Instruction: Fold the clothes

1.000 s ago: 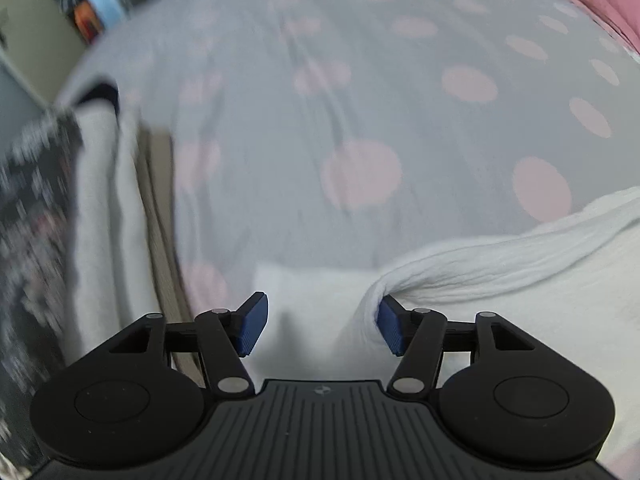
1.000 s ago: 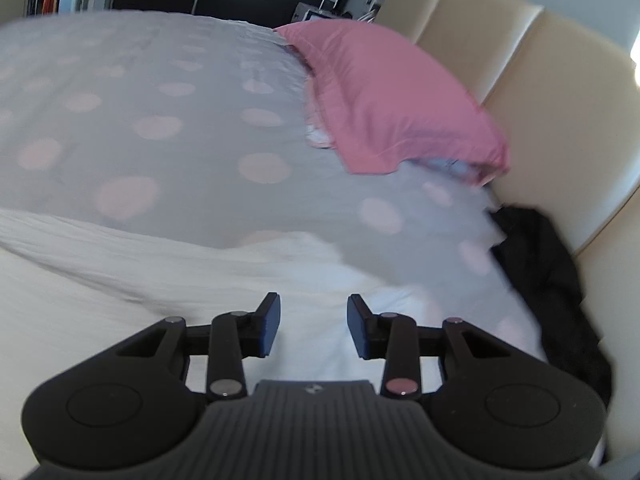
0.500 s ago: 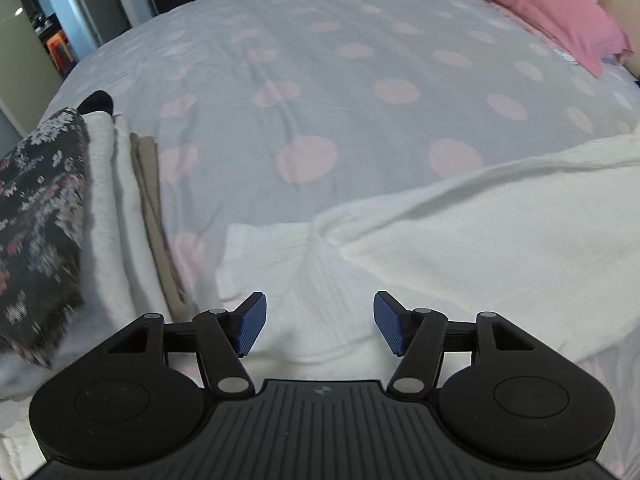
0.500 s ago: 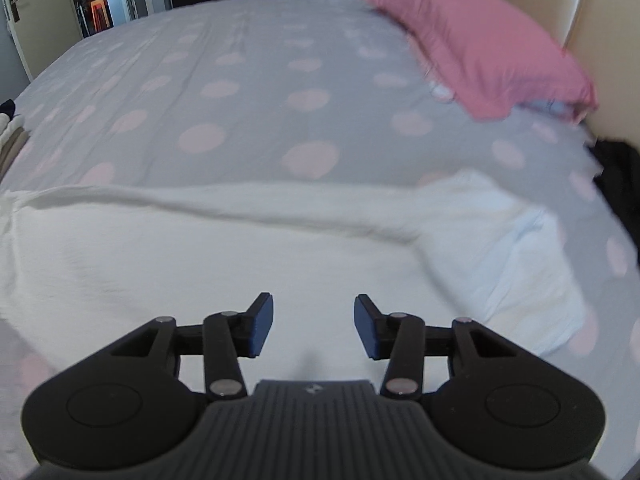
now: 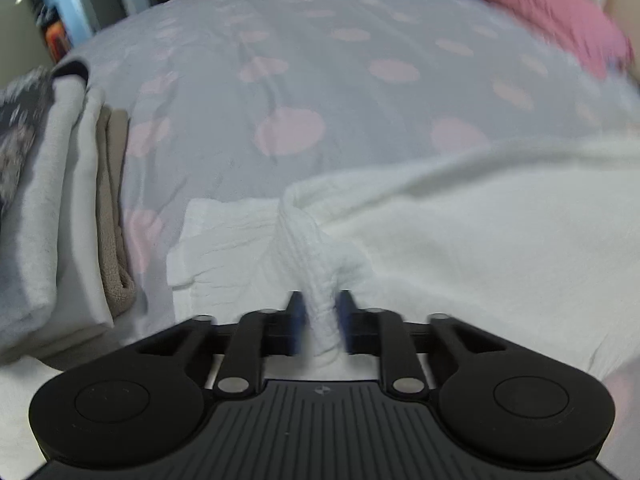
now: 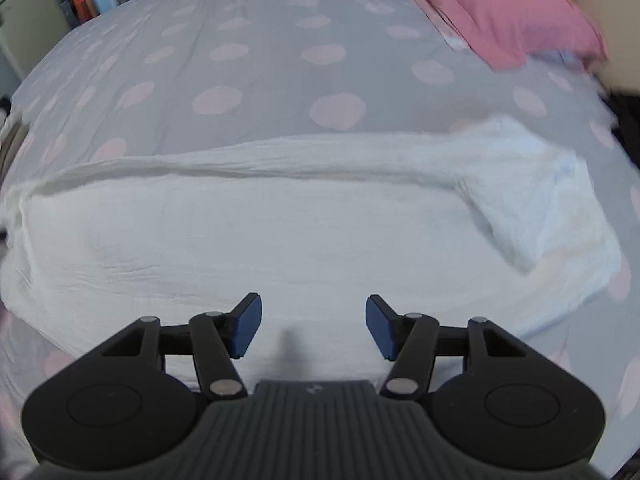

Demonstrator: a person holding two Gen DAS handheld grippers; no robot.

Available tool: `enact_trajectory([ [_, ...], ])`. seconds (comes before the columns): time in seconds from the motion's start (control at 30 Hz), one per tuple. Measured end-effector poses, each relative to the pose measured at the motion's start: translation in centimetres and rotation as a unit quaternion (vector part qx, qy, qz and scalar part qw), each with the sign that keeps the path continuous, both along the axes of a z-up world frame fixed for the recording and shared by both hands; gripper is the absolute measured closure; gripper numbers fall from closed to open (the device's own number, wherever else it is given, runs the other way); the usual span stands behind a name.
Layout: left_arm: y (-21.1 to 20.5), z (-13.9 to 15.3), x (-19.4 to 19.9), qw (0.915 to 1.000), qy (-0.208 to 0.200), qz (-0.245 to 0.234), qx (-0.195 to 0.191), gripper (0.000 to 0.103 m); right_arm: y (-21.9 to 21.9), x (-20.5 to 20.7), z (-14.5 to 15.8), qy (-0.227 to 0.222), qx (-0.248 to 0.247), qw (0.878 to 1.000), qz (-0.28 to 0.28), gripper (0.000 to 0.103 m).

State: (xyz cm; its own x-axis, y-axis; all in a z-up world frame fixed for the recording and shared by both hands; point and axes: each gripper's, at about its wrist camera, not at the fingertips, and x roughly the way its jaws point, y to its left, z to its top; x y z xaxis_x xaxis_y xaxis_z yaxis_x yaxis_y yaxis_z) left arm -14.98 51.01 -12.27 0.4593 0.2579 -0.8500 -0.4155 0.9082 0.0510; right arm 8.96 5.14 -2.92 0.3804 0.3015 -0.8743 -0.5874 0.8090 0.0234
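Observation:
A white crinkled garment [image 5: 460,232] lies spread across the grey bed cover with pink dots. My left gripper [image 5: 320,320] is closing on a bunched ridge of this white cloth near its left end, and the blue pads pinch the fold between them. In the right wrist view the same white garment [image 6: 280,224] stretches from left to right, with a folded-over sleeve part [image 6: 532,200] at the right. My right gripper [image 6: 314,324] hovers over the near edge of the cloth, its jaws opening, nothing between the pads.
A stack of folded clothes [image 5: 60,200], grey, white and beige with a dark floral piece on top, sits at the left of the bed. A pink pillow [image 6: 500,8] lies at the far right by the cream headboard. The dotted bed cover [image 6: 260,80] extends beyond the garment.
My left gripper moved in over the cloth and went from wide open to pinching a fold of it. My right gripper swung left over the garment and widened its jaws.

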Motion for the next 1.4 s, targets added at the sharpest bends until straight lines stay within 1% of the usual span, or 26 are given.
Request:
enact_trajectory([
  [0.03, 0.5, 0.5, -0.1, 0.9999, -0.009, 0.008, 0.005, 0.097, 0.3, 0.0, 0.1, -0.012, -0.007, 1.000, 0.012, 0.042],
  [0.1, 1.6, 1.4, -0.1, 0.9995, -0.019, 0.020, 0.015, 0.098, 0.6, 0.1, 0.4, -0.024, -0.009, 0.999, 0.025, 0.042],
  [0.17, 2.8, 2.4, 0.1, 0.9990, -0.025, 0.031, 0.020, 0.098, 0.6, 0.4, 0.5, -0.019, 0.000, 1.000, 0.025, 0.042],
  [0.27, 4.3, 3.3, 1.1, 0.9974, -0.021, 0.046, 0.051, 0.098, 0.6, 0.7, 0.3, -0.013, 0.005, 1.000, 0.026, 0.042],
  [0.4, 6.2, 3.1, 3.0, 0.9951, -0.011, 0.066, 0.073, 0.098, 0.4, 1.2, -0.1, -0.009, 0.000, 1.000, 0.024, 0.042],
  [0.5, 7.3, 1.2, 4.5, 0.9943, 0.026, 0.074, 0.072, 0.098, 0.2, 1.6, -0.4, -0.003, 0.001, 1.000, 0.018, 0.042],
  [0.53, 7.6, 0.6, 4.7, 0.9936, 0.036, 0.082, 0.069, 0.096, 0.2, 1.7, -0.4, -0.003, 0.001, 1.000, 0.016, 0.042],
  [0.57, 7.8, 0.1, 4.9, 0.9927, 0.046, 0.090, 0.066, 0.091, 0.2, 1.8, -0.4, -0.004, 0.001, 1.000, 0.016, 0.042],
  [0.6, 8.0, -0.5, 5.1, 0.9916, 0.055, 0.097, 0.066, 0.089, 0.2, 1.8, -0.4, -0.005, 0.001, 1.000, 0.016, 0.042],
  [0.67, 7.7, -0.5, 4.8, 0.9876, 0.051, 0.105, 0.105, 0.077, 0.3, 1.7, -0.4, -0.010, 0.000, 1.000, 0.018, 0.042],
  [0.7, 7.6, -0.3, 4.6, 0.9857, 0.050, 0.112, 0.116, 0.075, 0.3, 1.7, -0.3, -0.012, 0.000, 1.000, 0.020, 0.042],
  [0.73, 7.5, 0.1, 4.2, 0.9856, 0.045, 0.113, 0.118, 0.074, 0.4, 1.7, -0.3, -0.013, 0.002, 1.000, 0.023, 0.042],
  [0.83, 6.2, 1.8, 3.1, 0.9893, 0.025, 0.092, 0.110, 0.073, 0.9, 1.0, 0.0, -0.010, 0.016, 0.999, 0.040, 0.043],
  [0.93, 3.6, 3.3, 2.1, 0.9920, 0.025, 0.055, 0.111, 0.072, 1.6, -0.1, 0.2, -0.008, 0.029, 0.997, 0.067, 0.045],
  [1.03, 0.8, 4.4, 1.2, 0.9940, 0.031, 0.014, 0.104, 0.062, 3.0, -2.2, 0.3, -0.006, 0.036, 0.994, 0.108, 0.046],
  [1.07, -0.3, 4.6, 0.9, 0.9941, 0.032, -0.001, 0.103, 0.061, 3.5, -3.0, 0.2, -0.005, 0.037, 0.992, 0.124, 0.047],
  [1.1, -1.4, 4.7, 0.6, 0.9939, 0.035, -0.016, 0.103, 0.061, 4.0, -3.8, 0.2, -0.004, 0.039, 0.989, 0.140, 0.051],
  [1.2, -4.3, 4.6, -0.5, 0.9935, 0.044, -0.058, 0.088, 0.061, 5.4, -6.4, -0.1, 0.004, 0.048, 0.980, 0.191, 0.056],
  [1.33, -7.9, 3.6, -2.0, 0.9918, 0.046, -0.109, 0.048, 0.061, 7.9, -9.8, -0.5, 0.018, 0.062, 0.963, 0.260, 0.057],
  [1.4, -9.4, 2.6, -2.0, 0.9881, 0.050, -0.142, 0.033, 0.061, 9.4, -11.4, -0.7, 0.023, 0.067, 0.953, 0.295, 0.057],
])
